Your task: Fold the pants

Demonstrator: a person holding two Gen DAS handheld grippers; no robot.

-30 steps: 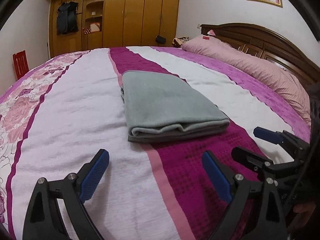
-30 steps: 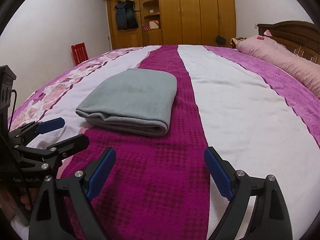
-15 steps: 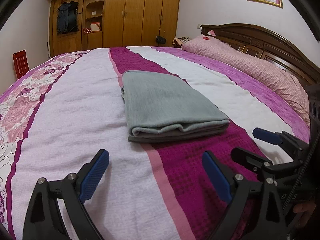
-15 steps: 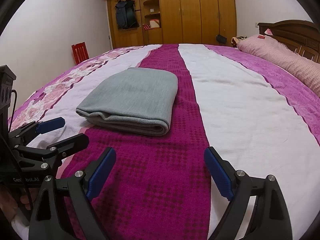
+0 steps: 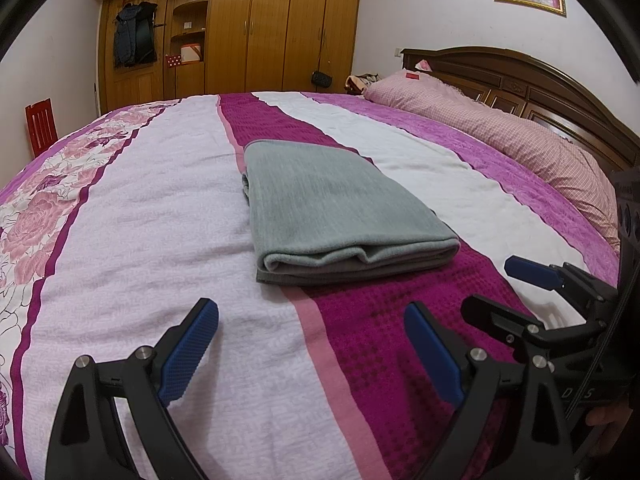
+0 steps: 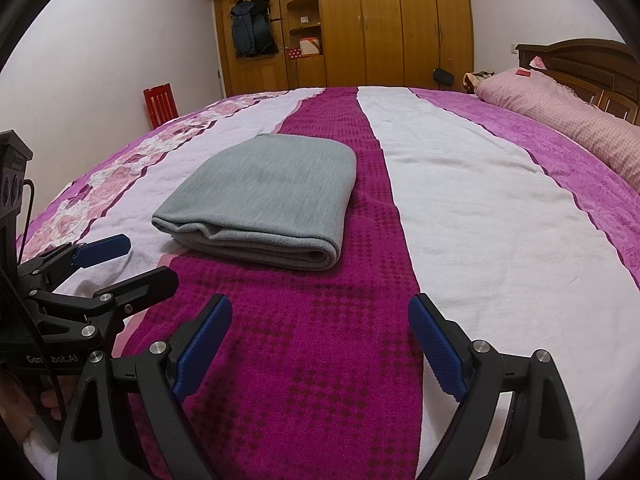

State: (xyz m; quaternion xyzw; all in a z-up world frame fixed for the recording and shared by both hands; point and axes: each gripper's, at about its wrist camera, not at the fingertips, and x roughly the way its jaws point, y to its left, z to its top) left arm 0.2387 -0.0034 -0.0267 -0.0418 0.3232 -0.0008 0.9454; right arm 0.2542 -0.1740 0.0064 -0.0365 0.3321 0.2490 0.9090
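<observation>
Folded grey pants (image 5: 336,208) lie far of both grippers, L gripper (image 5: 310,356) & R gripper (image 6: 320,354) w/ fingers apart, empty; long axis near-far.

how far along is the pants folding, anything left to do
The folding looks finished: the grey pants lie in a compact, layered rectangle on the bedspread, edges stacked at the near end. Nothing is in hand: the left gripper and the right gripper are both open, empty and short of the bundle. At most, the slightly uneven near edge could be squared up.
</observation>
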